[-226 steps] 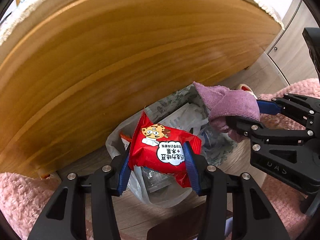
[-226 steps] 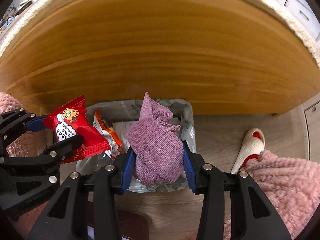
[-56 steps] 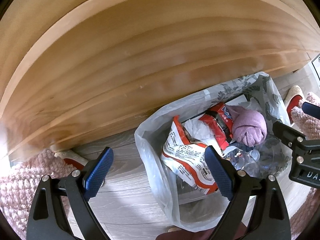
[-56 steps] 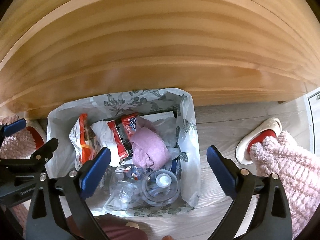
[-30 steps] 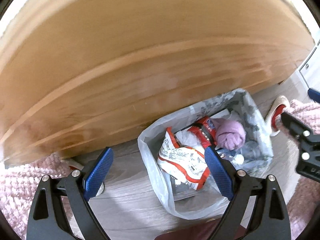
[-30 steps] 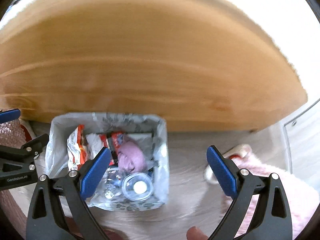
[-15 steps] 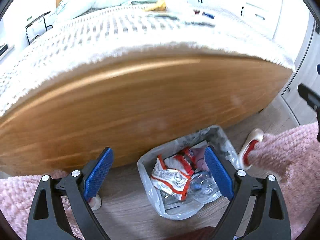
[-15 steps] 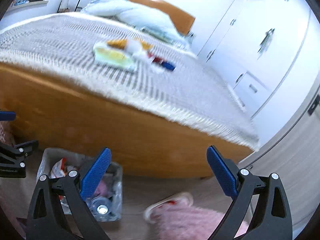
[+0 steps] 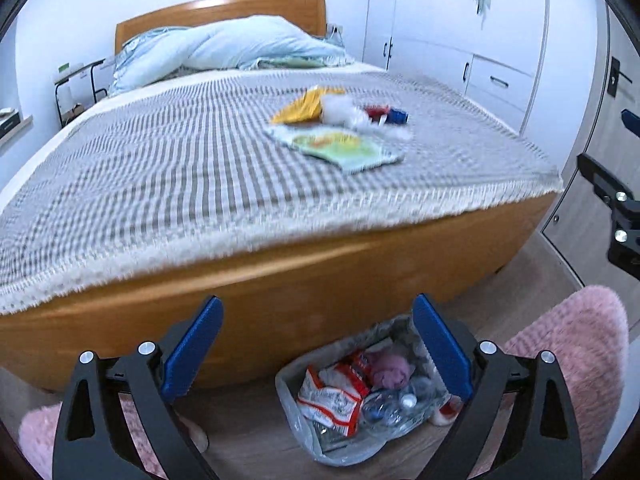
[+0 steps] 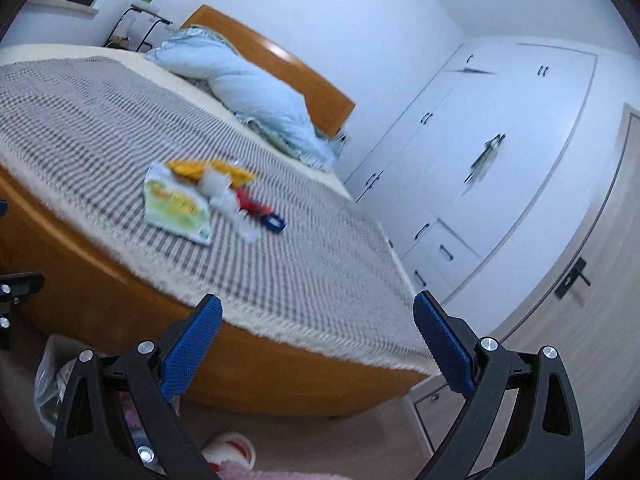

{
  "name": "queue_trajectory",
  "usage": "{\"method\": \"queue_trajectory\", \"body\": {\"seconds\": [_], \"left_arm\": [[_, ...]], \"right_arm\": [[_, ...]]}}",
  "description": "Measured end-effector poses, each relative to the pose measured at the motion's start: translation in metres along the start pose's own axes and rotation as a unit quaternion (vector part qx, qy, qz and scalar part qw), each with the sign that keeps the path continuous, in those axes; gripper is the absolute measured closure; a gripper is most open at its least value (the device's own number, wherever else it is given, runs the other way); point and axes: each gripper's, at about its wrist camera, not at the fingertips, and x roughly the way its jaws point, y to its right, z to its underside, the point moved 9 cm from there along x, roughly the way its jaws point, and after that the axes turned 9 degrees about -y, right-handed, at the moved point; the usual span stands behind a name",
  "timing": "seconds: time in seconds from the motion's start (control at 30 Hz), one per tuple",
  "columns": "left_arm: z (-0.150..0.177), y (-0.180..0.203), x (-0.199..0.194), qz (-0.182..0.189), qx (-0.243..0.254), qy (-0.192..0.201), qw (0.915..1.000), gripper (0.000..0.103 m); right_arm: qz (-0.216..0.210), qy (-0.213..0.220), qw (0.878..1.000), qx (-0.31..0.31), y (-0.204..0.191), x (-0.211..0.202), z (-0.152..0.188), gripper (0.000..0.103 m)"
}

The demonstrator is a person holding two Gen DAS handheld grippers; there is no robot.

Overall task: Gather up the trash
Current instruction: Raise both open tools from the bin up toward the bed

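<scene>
Both grippers, left (image 9: 316,350) and right (image 10: 318,346), hang empty with jaws wide apart, facing the bed (image 9: 200,168).
Remaining trash (image 9: 340,128) lies clustered far on the blanket (blurred, so hard to sort); the bin (image 9: 304,420) sits near, on the floor. Best reach across, pinch one wrapper by its edge, then carry it back.

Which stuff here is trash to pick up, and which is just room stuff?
For the job:
- yellow wrapper
- green packet
- white tissue
- small red and blue items
- trash bin

Just lying about:
- pillow
- blanket
- wardrobe
</scene>
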Motion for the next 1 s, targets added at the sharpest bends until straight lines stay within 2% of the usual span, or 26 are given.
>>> {"method": "queue_trajectory", "body": {"seconds": [0.2, 0.47, 0.7, 1.0], "left_arm": [[-0.031, 0.002, -0.016, -0.011, 0.000, 0.026, 0.9996, 0.008], [-0.077, 0.011, -0.026, -0.003, 0.003, 0.057, 0.9984, 0.008], [-0.106, 0.014, -0.009, 0.002, 0.003, 0.062, 0.9981, 0.008], [-0.125, 0.007, 0.017, 0.009, -0.007, 0.060, 0.9981, 0.007]], "right_arm": [[0.009, 0.022, 1.000, 0.016, 0.018, 0.000, -0.027, 0.011], [0.010, 0.053, 0.998, 0.044, 0.038, 0.001, -0.062, 0.011], [-0.055, 0.042, 0.994, 0.088, 0.036, 0.029, -0.072, 0.008], [-0.090, 0.012, 0.991, 0.097, 0.014, 0.074, -0.070, 0.008]]}}
